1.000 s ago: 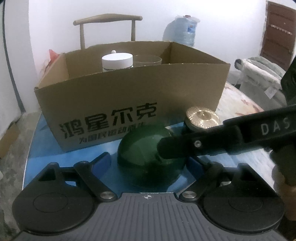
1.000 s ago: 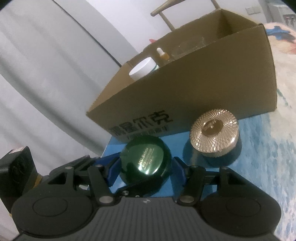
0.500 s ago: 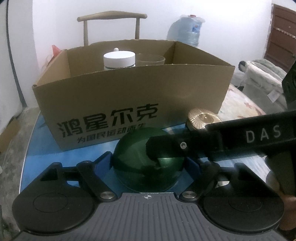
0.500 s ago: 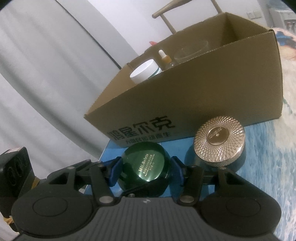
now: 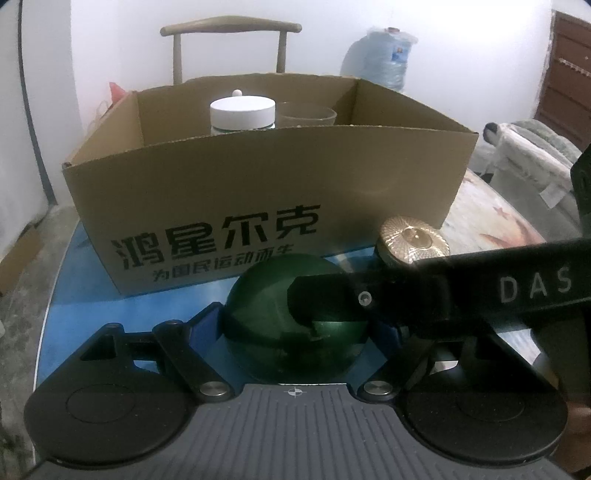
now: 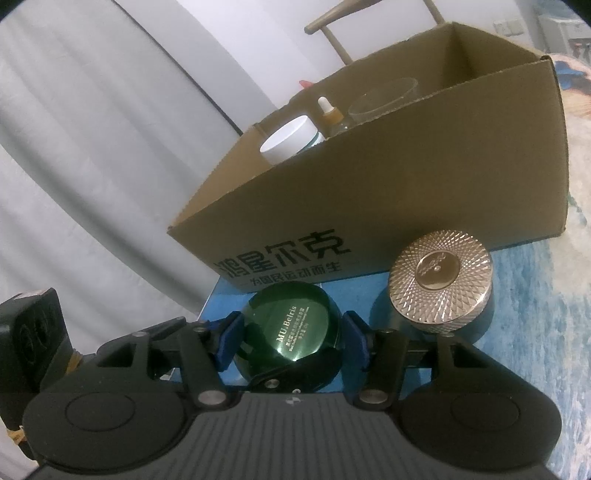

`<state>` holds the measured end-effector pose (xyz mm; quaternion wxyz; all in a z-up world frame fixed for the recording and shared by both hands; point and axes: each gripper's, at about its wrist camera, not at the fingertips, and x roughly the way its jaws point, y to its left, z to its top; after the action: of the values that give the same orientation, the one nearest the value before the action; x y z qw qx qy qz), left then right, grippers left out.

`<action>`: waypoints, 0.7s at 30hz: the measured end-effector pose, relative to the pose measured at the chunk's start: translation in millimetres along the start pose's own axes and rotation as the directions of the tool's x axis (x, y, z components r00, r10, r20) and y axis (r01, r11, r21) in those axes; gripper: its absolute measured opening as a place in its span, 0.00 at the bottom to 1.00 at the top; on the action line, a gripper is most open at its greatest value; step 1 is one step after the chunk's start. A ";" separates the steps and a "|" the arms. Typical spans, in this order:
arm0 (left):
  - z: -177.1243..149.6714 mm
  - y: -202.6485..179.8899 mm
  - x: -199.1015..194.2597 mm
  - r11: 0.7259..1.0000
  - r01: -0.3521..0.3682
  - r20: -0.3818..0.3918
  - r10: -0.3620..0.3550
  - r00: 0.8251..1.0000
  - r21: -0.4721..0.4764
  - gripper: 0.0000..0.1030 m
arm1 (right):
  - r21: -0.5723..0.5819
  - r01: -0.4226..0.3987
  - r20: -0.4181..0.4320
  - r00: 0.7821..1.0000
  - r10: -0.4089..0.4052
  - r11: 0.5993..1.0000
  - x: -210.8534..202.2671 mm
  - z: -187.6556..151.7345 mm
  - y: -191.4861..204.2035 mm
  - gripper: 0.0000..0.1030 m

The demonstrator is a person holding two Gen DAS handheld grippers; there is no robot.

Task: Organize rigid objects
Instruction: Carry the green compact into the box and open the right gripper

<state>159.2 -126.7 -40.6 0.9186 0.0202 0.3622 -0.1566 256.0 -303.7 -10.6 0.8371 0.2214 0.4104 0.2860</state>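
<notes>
A round dark green jar (image 5: pixel 266 306) (image 6: pixel 291 332) with gold lettering on its lid is gripped from two sides. My left gripper (image 5: pixel 295 325) is shut on its body. My right gripper (image 6: pixel 291 343) is shut on it too; its black arm (image 5: pixel 443 291) crosses the left wrist view. A jar with a gold faceted lid (image 5: pixel 412 236) (image 6: pixel 441 275) stands just right of the green jar. The open cardboard box (image 5: pixel 258 206) (image 6: pixel 424 173) with black characters stands behind both.
In the box stand a white-lidded jar (image 5: pixel 242 112) (image 6: pixel 290 138), a dropper bottle (image 6: pixel 328 112) and a clear glass (image 5: pixel 306 114) (image 6: pixel 384 99). A blue tabletop (image 5: pixel 92 295) lies underneath. A chair (image 5: pixel 229 33) and a water jug (image 5: pixel 384 55) are behind.
The green jar has risen and tilted between both grippers, its lid lettering turning toward the right wrist camera. The right gripper's arm has slid further left across the left wrist view.
</notes>
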 end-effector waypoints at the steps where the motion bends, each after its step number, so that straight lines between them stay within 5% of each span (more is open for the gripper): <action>1: -0.3 -0.3 -0.3 1.000 -0.001 0.000 0.001 1.000 0.002 0.81 | -0.001 0.001 0.001 1.000 -0.001 1.000 0.1 -0.3 0.3 0.61; 12: -0.5 -1.4 -6.2 1.000 -0.019 0.005 0.019 1.000 0.000 0.80 | -0.008 -0.006 -0.003 1.000 0.006 1.000 -2.5 -0.5 5.6 0.60; 21: 14.9 -8.2 -53.0 0.998 -0.047 0.132 0.043 0.990 0.031 0.80 | -0.093 -0.037 0.096 0.994 0.046 0.995 -38.7 6.0 41.4 0.60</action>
<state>130.0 -122.2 6.6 0.9433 0.0338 0.2976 -0.1430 229.3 -299.5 39.6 0.8594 0.2050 0.3507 0.3105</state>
